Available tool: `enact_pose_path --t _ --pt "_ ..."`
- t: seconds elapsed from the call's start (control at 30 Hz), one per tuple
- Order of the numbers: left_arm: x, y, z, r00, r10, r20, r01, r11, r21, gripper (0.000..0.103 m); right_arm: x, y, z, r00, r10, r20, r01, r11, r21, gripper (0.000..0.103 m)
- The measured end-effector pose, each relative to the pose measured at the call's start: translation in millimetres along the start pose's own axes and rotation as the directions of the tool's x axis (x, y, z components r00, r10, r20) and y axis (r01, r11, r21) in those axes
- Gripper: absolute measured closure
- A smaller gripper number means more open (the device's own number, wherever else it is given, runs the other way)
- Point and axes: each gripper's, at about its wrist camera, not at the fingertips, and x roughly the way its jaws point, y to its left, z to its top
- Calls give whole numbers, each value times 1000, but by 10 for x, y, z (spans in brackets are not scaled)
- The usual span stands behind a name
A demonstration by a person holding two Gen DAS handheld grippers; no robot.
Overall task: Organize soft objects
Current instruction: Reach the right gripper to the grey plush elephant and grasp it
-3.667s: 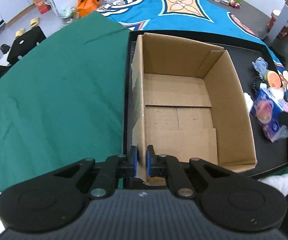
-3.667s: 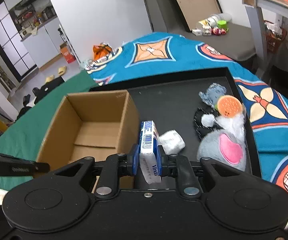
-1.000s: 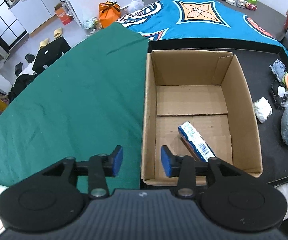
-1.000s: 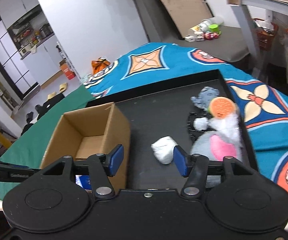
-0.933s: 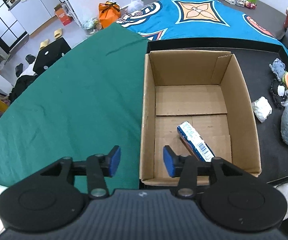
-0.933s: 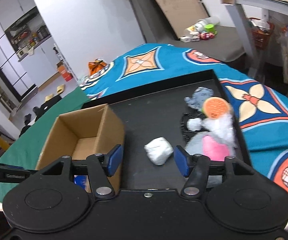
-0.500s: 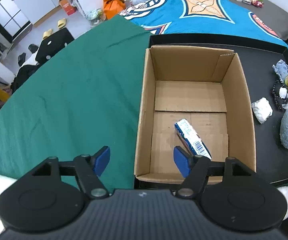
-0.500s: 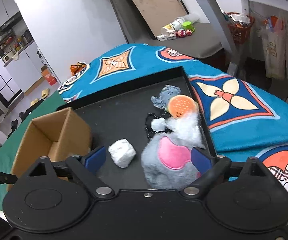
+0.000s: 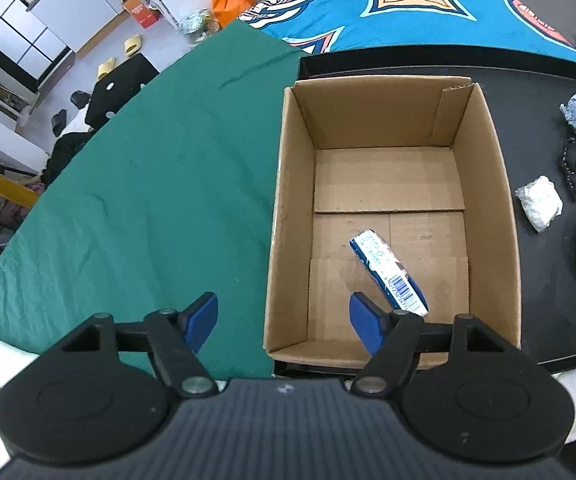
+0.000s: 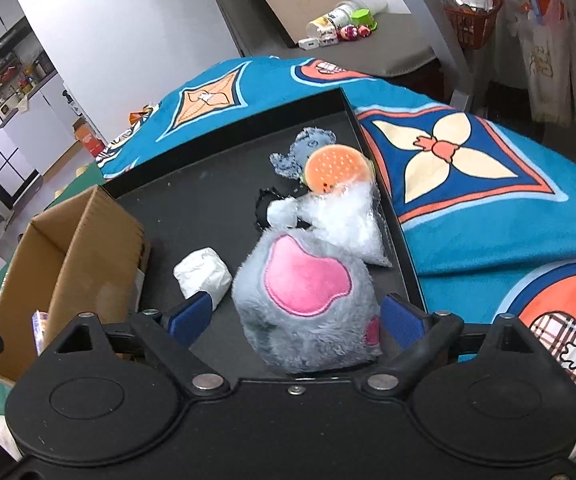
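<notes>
the tissue pack (image 9: 387, 274) is in: it lies loose and on a slant on the floor of the cardboard box (image 9: 503, 216), just ahead of the left gripper's (image 9: 282, 316) right finger, where a few seconds back it was pinched in the right gripper (image 10: 293, 316). both tools have let go since then, the left one coming off the box's near-left wall; its jaws now stand wide apart, straddling that wall with nothing between them. and the right gripper has swung away from the box, which now sits off to its left, and lined up on the grey plush toy (image 10: 307, 304) with the pink patch, blue pads spread wide on either side of it, not yet touching. the white wad (image 10: 204, 274) lies just off its left finger on the black tray (image 10: 192, 208), and the burger plush (image 10: 333, 168) and small grey toy (image 10: 307, 146) wait farther ahead. one item sorted, and the big plush looks like the next pick.
</notes>
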Motion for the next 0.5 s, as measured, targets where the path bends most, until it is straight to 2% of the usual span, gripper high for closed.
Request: enact_pose_path --t 0.17,0.23,0.3,0.37,0.4,0.43,0.5 --pt "11 -69 24 1000 30 -3 -30 999 25 31 108 -68 -23 1000 -4 -13 4 1000 8 14" --pt "24 -91 39 999 38 -7 -37 999 30 31 132 -89 -26 1000 -1 -17 1 1000 12 26" --pt "31 -105 51 999 49 -9 -49 998 32 31 156 -95 -30 1000 3 -24 -3 1000 6 29" --pt "40 -126 63 998 59 -12 -59 997 41 31 173 -106 -40 1000 8 -30 -8 1000 6 36" --pt "45 -134 64 998 61 -13 -61 997 46 31 165 -101 -43 1000 6 -22 -6 1000 1 51" --pt "49 -142 66 998 64 -14 -63 997 50 31 155 -89 -43 1000 1 -15 -2 1000 -8 60" --pt "54 -146 72 998 64 -15 -63 997 51 31 150 -84 -43 1000 -17 -12 17 1000 -21 60"
